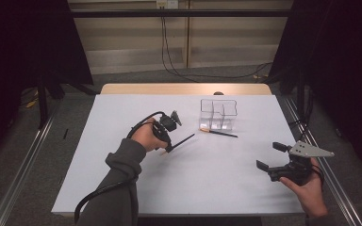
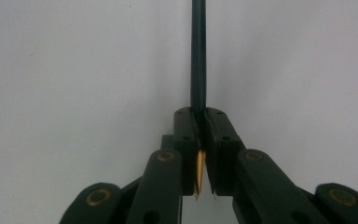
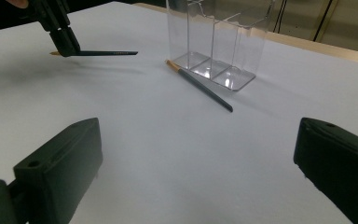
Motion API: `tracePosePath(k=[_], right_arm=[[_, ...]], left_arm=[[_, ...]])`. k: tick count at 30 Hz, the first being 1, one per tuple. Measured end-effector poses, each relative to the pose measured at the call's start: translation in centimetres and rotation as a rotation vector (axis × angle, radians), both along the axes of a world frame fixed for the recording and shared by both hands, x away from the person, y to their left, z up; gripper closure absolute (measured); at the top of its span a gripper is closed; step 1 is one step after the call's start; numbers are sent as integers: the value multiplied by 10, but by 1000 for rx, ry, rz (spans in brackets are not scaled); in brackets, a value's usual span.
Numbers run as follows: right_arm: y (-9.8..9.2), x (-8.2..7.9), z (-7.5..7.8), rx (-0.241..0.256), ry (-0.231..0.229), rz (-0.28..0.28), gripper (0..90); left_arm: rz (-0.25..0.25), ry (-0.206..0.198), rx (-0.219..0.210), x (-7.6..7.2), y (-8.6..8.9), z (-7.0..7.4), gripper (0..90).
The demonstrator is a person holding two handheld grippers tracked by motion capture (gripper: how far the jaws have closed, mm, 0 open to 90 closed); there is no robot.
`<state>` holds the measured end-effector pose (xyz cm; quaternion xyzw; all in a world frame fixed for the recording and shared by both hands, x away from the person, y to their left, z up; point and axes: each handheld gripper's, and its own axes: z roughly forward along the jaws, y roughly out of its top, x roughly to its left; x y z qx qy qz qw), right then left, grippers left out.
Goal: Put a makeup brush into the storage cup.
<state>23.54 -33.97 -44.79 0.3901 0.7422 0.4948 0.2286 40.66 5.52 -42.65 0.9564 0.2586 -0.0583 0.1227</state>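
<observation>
1. Left tool [image 1: 169,147]: its jaws are clamping a dark pencil [image 1: 183,140] close to the pencil's tan end, and are holding it clear of the white worktop [image 1: 122,179], left of centre.
2. Held pencil, axis: in the high view its long axis is running from the jaws up and to the right, with the dark end pointing toward the clear organiser [image 1: 218,114]. The short tan end is sticking out behind the jaws.
3. Left gripper view: the pencil shaft [image 2: 198,56] is running straight up from between the closed jaws, and the tan tip [image 2: 199,172] is showing in the gap behind the pads. The worktop is lying blank behind it.
4. Right tool [image 1: 271,156]: its jaws are standing wide apart, holding nothing, near the worktop's right front edge and well apart from the left tool.
5. Second pencil [image 1: 219,133]: it is lying flat on the worktop just in front of the organiser, tan end to the left, dark end to the right, between the held pencil's tip and the organiser.
6. Clear organiser: it is standing upright toward the far centre, with its compartments looking empty.
7. Right gripper view: it is showing the left tool [image 3: 67,46] from the side, with the held pencil [image 3: 107,53] level above its shadow, and the lying pencil [image 3: 200,85] resting just beside the organiser [image 3: 214,42].
</observation>
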Motion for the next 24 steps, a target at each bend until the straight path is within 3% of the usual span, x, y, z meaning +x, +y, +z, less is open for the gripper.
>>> tracePosePath(k=[8, 17, 24], right_arm=[[-3, 2, 4, 5, -8, -4, 5], [1, 8, 7, 3, 10, 14, 5], [10, 15, 9, -33, 21, 48, 5]], left_arm=[[-10, -8, -38, -5, -4, 7, 840], [-26, -11, -46, -9, -8, 15, 839], [-50, -11, -60, -14, -13, 21, 839]])
